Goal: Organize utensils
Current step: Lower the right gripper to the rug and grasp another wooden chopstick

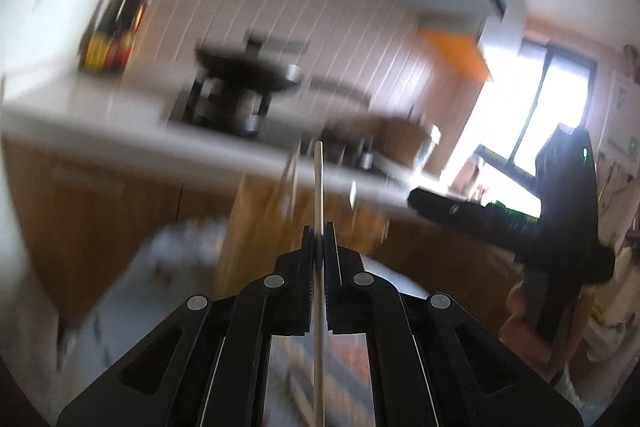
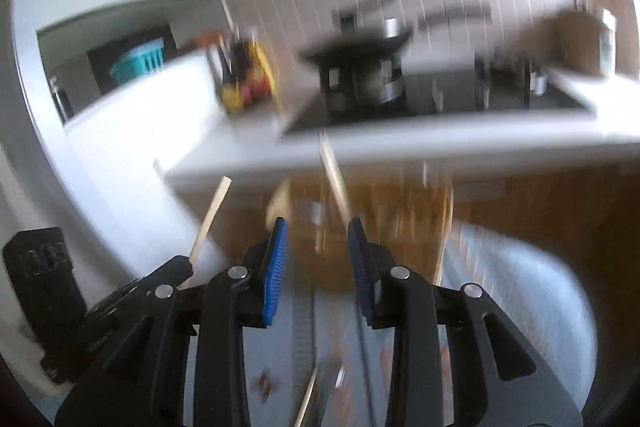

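My left gripper [image 1: 319, 235] is shut on a pale wooden chopstick [image 1: 318, 187] that sticks straight out past the fingertips. The same chopstick [image 2: 210, 215] shows in the right wrist view, held by the left gripper [image 2: 186, 267] at the lower left. My right gripper [image 2: 318, 231] is open and empty, blue pads apart, in front of a blurred wooden utensil holder [image 2: 360, 223] with utensils standing in it. In the left wrist view the holder [image 1: 280, 219] is behind the chopstick and the right gripper [image 1: 420, 201] is at the right. Blurred utensils [image 2: 320, 391] lie on a light mat below.
A white counter [image 2: 400, 147] carries a black hob with a dark pan [image 2: 360, 51] and a colourful container [image 2: 248, 79]. Wooden cabinet fronts [image 1: 100, 195] run below it. A light patterned mat [image 2: 520, 287] lies under the grippers. A bright window [image 1: 520, 107] is at right.
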`<state>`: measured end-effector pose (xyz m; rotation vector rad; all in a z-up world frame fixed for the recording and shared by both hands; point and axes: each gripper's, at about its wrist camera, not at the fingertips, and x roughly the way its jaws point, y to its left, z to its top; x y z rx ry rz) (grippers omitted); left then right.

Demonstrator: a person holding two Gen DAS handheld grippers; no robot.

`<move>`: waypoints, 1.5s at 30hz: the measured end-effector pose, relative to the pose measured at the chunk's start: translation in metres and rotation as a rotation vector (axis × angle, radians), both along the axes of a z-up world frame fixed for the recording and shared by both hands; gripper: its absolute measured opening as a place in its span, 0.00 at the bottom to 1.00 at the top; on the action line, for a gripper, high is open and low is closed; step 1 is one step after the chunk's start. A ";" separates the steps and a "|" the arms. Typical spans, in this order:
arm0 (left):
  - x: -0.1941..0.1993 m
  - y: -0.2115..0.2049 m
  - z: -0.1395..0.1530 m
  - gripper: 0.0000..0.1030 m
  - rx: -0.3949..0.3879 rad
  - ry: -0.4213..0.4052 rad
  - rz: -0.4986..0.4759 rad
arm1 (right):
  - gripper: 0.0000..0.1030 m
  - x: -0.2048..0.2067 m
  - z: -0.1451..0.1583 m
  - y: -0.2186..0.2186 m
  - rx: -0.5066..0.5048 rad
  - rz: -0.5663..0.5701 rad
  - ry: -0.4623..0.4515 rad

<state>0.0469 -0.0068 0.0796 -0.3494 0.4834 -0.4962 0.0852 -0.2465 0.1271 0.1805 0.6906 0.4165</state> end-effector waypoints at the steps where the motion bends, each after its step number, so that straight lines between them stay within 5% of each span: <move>1: -0.007 0.004 -0.010 0.02 0.017 0.051 0.005 | 0.28 -0.004 -0.013 0.001 -0.007 0.014 0.063; 6: -0.028 0.021 -0.060 0.02 0.047 0.278 0.033 | 0.28 -0.028 -0.103 0.016 -0.064 0.086 0.396; 12: -0.037 0.029 -0.100 0.02 0.044 0.430 0.047 | 0.27 -0.044 -0.159 0.035 -0.140 0.094 0.554; 28: -0.029 0.020 -0.138 0.04 0.130 0.604 -0.019 | 0.24 -0.036 -0.162 0.091 -0.413 0.078 0.507; 32: -0.021 0.016 -0.137 0.06 0.163 0.624 -0.058 | 0.10 -0.032 -0.159 0.082 -0.382 0.084 0.530; 38: -0.006 0.014 -0.133 0.27 0.182 0.639 -0.086 | 0.10 -0.032 -0.160 0.062 -0.299 0.102 0.560; 45: 0.001 -0.016 -0.127 0.28 0.444 0.584 -0.168 | 0.11 -0.039 -0.156 0.064 -0.368 0.145 0.557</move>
